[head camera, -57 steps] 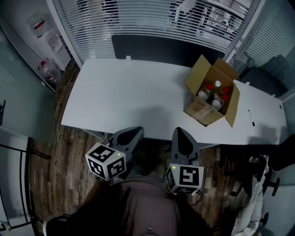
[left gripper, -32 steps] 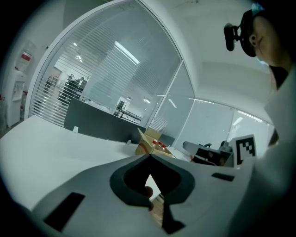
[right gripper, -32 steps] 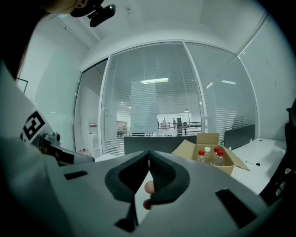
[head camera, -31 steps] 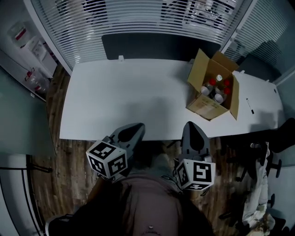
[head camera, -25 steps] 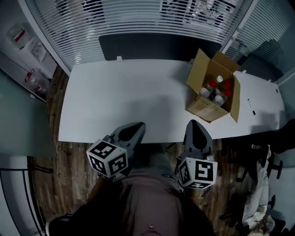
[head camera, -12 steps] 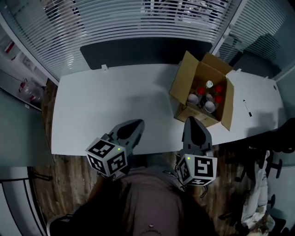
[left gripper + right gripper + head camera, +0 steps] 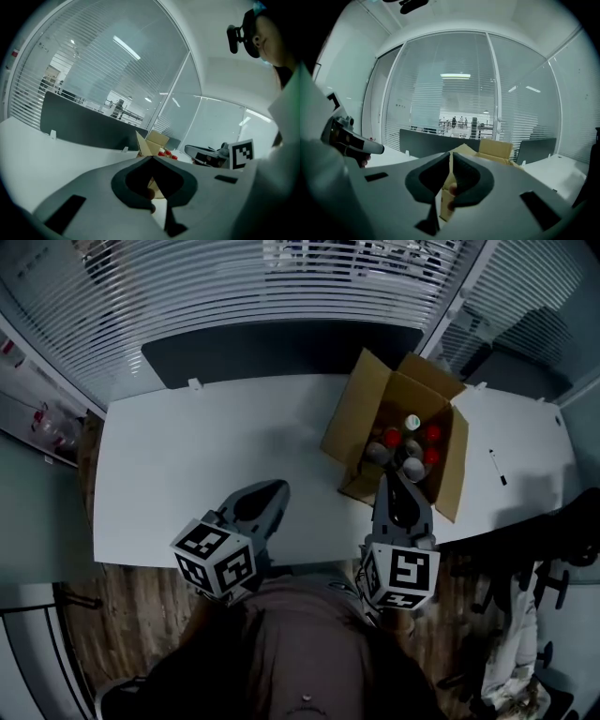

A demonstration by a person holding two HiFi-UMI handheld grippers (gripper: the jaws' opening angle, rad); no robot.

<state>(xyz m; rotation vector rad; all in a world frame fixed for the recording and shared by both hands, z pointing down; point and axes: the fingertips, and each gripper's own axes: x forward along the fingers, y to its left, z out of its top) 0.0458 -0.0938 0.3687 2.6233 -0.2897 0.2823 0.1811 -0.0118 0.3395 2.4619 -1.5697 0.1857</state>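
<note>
The left gripper [image 7: 261, 495], its jaws pressed together on nothing, is held over the near part of the white table [image 7: 178, 456], with the open brown cardboard box [image 7: 350, 430] well off to its right and further ahead. The right gripper [image 7: 394, 482], likewise closed and empty, is found just at the box's near corner with its tips pointed straight at it, so it is much the nearer of the two. The red- and white-capped bottles [image 7: 405, 442] are seen standing upright inside the box, directly ahead of the right gripper, beyond the near wall.

Grey left gripper [image 7: 278, 488], right gripper [image 7: 390, 477], black-white marker cubes [image 7: 215, 557]
</note>
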